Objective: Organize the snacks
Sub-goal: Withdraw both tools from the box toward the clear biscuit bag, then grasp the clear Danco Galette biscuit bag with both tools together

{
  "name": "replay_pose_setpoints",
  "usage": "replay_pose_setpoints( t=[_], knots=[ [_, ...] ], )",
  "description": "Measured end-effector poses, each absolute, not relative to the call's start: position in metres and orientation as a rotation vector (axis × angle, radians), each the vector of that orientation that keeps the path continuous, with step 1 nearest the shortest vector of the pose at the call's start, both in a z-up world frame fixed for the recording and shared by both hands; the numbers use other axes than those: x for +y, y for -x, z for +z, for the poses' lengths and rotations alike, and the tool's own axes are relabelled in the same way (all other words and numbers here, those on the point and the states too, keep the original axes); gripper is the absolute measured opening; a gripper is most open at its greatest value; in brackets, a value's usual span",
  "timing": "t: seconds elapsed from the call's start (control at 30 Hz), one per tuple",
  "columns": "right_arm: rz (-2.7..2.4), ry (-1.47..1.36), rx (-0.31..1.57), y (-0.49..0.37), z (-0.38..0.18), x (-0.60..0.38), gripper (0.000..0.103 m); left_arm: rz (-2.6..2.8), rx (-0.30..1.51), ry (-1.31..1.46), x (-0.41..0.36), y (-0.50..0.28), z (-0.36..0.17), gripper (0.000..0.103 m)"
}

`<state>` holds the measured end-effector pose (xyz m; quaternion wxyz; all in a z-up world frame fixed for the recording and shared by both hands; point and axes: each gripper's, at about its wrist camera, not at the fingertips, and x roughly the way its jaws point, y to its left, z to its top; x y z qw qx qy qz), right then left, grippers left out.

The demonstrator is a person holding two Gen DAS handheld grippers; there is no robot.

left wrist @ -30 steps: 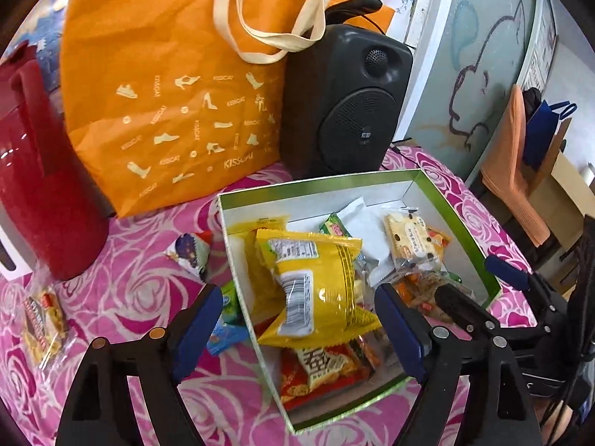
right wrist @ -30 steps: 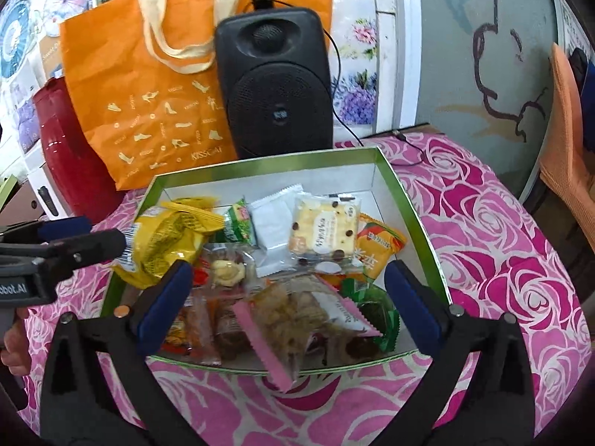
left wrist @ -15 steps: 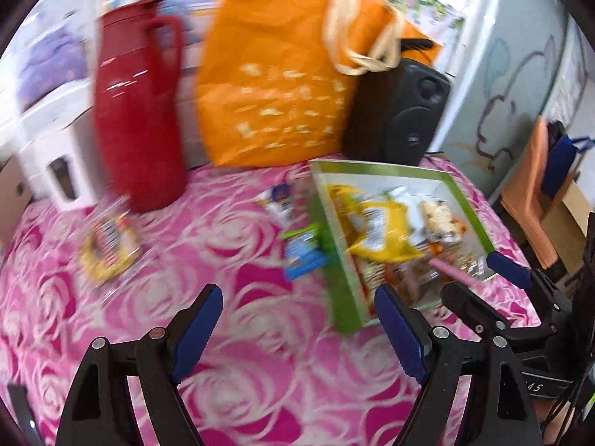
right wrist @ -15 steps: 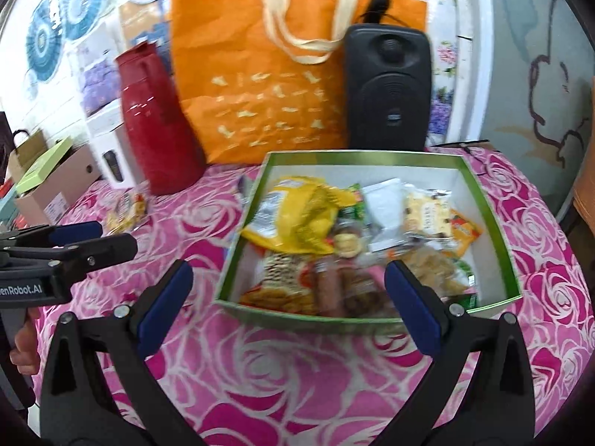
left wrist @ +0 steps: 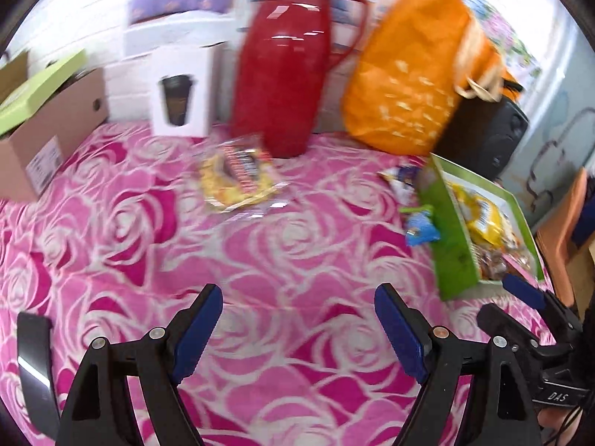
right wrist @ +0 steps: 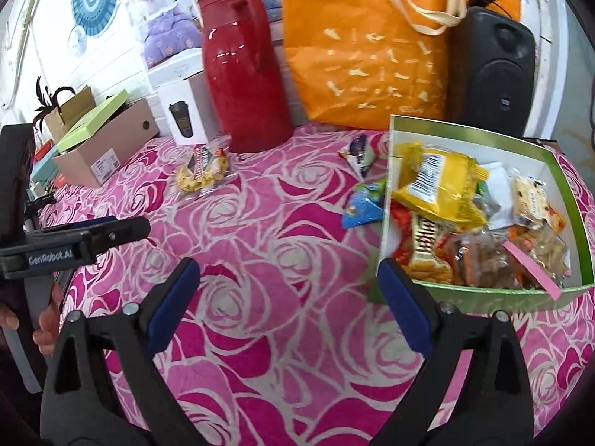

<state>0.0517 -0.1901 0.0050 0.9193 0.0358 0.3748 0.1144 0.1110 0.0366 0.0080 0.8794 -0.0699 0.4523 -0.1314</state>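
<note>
Both cameras have swung away from the green snack box (right wrist: pixel 483 297), which a second ago filled each view and now sits off to the right of both hand-held grippers; that suggests the last packet is delivered and the search is on for the strays. Three remain on the rose-patterned bench (left wrist: pixel 260 260): a clear yellow snack bag (left wrist: pixel 238 178) ahead of the left hand-held gripper (left wrist: pixel 297 330) by the red thermos jug (left wrist: pixel 290 59), plus a blue packet (right wrist: pixel 362 206) and a white-and-blue packet (right wrist: pixel 359 152) just beside the box's left wall, ahead of the right hand-held gripper (right wrist: pixel 288 304). Both have fingers spread wide, holding and touching nothing.
</note>
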Motion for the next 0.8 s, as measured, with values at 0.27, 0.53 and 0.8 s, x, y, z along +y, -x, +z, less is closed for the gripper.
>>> replay_pose_setpoints(
  t=[0.27,0.53,0.8],
  knots=[
    [0.229,-0.065,0.785,-0.094,0.009,-0.175,0.075,-0.197,0.930,0.210,0.076,-0.152,0.008,0.086],
    [0.191,-0.072,0.802,-0.156,0.008,-0.167,0.069,-0.177,0.961,0.183,0.083,-0.207,-0.006,0.086],
    [0.303,-0.032,0.855,-0.189,-0.015,-0.139,0.069,-0.194,1.054,0.211,0.081,-0.257,-0.045,0.086]
  ],
)
